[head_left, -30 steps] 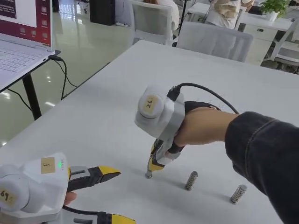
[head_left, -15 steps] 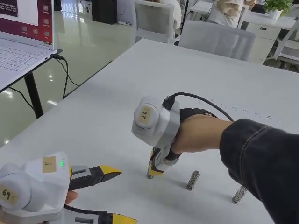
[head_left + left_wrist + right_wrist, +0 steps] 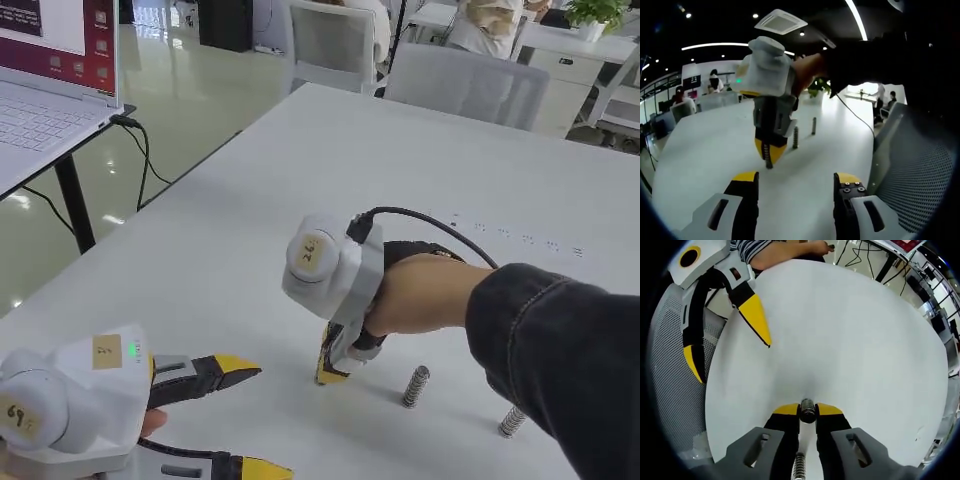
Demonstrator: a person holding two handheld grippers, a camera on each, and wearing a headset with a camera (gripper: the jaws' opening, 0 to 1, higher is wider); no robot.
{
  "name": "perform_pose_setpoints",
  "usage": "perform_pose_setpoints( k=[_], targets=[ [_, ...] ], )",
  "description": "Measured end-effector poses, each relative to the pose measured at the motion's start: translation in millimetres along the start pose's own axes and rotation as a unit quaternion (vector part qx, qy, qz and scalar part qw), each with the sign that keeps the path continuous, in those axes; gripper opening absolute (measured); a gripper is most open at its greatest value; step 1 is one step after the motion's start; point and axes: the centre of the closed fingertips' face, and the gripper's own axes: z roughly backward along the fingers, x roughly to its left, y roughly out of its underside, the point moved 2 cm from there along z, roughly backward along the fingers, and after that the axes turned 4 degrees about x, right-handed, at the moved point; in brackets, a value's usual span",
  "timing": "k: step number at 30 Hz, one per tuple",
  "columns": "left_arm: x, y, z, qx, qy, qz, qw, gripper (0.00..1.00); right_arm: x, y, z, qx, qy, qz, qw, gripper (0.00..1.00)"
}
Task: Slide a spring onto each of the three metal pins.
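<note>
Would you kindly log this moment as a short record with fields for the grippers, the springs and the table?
right gripper: shut on held spring, tips pointing down at the table
left gripper: open, holding nothing, low over the table
standing springs: nearer spring and farther spring, both to the right of the right gripper in the head view
pins: hidden, cannot tell
table: white

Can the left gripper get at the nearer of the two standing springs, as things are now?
Probably not in a straight line: the right gripper, shut on a spring, stands between the open left gripper and that standing spring. Going round it looks possible.
</note>
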Motion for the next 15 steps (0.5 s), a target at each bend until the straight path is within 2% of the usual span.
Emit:
perform_pose_setpoints(
  k=[9, 15],
  targets=[
    [0.2, -0.1, -0.4, 0.001, 0.000, 0.000, 1.0000, 0.55, -1.8, -0.7, 1.9, -0.010, 0.002, -0.004, 0.9999, 0.19],
    [0.0, -0.4, -1.5, 0.002, 0.002, -0.001, 1.0000, 0.55, -2.8, 6.1, 6.1, -0.015, 0.004, -0.014, 0.9998, 0.25]
  ],
)
